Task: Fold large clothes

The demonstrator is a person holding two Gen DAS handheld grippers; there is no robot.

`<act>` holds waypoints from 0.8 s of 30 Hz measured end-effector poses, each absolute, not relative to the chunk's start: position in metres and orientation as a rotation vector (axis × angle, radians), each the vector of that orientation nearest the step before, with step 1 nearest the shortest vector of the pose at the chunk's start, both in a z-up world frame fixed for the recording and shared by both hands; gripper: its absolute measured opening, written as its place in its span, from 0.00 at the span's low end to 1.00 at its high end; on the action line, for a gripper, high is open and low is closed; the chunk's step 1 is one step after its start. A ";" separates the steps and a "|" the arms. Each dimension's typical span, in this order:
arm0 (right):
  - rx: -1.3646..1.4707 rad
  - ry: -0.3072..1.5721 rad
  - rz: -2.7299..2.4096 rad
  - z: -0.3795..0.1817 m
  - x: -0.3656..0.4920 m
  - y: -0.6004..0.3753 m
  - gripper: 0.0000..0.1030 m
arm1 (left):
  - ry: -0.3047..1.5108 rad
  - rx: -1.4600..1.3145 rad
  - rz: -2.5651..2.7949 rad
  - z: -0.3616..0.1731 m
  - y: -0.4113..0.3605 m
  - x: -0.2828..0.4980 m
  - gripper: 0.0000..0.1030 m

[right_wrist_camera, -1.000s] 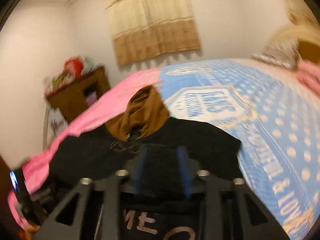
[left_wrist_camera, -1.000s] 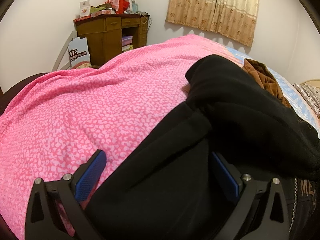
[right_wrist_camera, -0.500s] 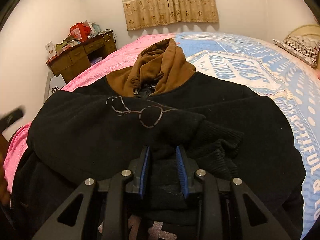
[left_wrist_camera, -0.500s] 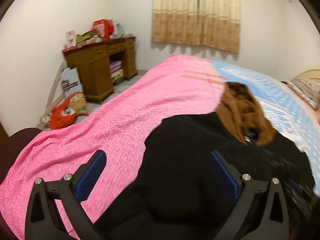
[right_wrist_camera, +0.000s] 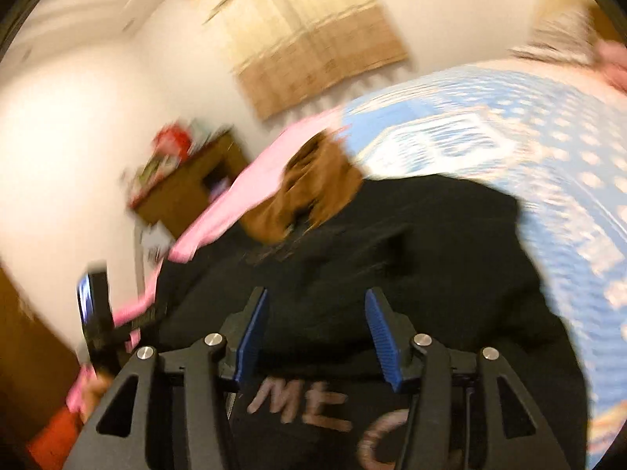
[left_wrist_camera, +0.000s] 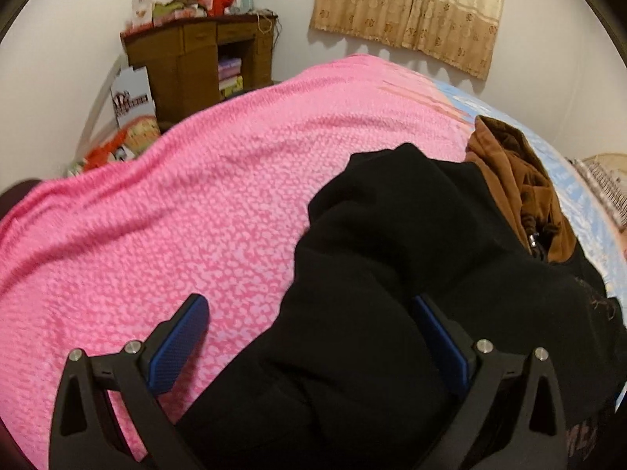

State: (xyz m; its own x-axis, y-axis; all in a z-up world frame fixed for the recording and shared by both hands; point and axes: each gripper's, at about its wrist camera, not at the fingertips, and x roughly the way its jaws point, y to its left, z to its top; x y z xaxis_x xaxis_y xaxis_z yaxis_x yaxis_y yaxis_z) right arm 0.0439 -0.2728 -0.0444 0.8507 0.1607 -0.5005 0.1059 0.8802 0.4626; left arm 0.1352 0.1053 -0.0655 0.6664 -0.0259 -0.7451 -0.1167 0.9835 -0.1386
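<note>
A black hoodie with a brown hood lies folded on the bed. My left gripper is open wide over its left edge. One of its pads hangs over the pink blanket, the other rests against black cloth. In the blurred right wrist view my right gripper is opening above the hoodie, just behind pale lettering. Cloth lies below its blue pads, which do not press on it. The brown hood is further off. The left gripper shows at the left edge.
A cluttered wooden desk stands in the far corner, with bags on the floor beside it. A beige curtain hangs on the back wall. The blue patterned sheet covers the bed's right side, and a pillow lies far right.
My right gripper, shut on a fold of black cloth half a second ago, has parted its jaws and let go, and it has rolled. The left gripper has shifted sideways and stays open.
</note>
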 end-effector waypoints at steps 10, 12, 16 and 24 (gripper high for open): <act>0.453 0.727 0.113 -0.062 0.084 -0.245 0.26 | 0.828 -0.031 0.050 -0.046 0.095 0.143 1.00; 0.492 0.713 0.176 -0.049 0.072 -0.242 0.16 | 0.820 0.025 0.089 -0.042 0.096 0.147 1.00; 0.602 0.717 0.294 -0.028 0.039 -0.238 0.11 | 0.830 0.028 0.128 -0.037 0.111 0.150 1.00; 0.694 0.859 0.203 -0.101 0.022 -0.246 0.11 | 0.783 0.157 0.150 -0.048 0.103 0.139 1.00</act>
State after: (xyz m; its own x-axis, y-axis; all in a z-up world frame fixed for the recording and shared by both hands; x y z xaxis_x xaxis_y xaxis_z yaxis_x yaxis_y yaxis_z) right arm 0.0218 -0.2457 -0.1014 0.6495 0.4309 -0.6265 0.1052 0.7652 0.6352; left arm 0.1388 0.1033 -0.0485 0.6991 0.1928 -0.6885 -0.0761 0.9776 0.1964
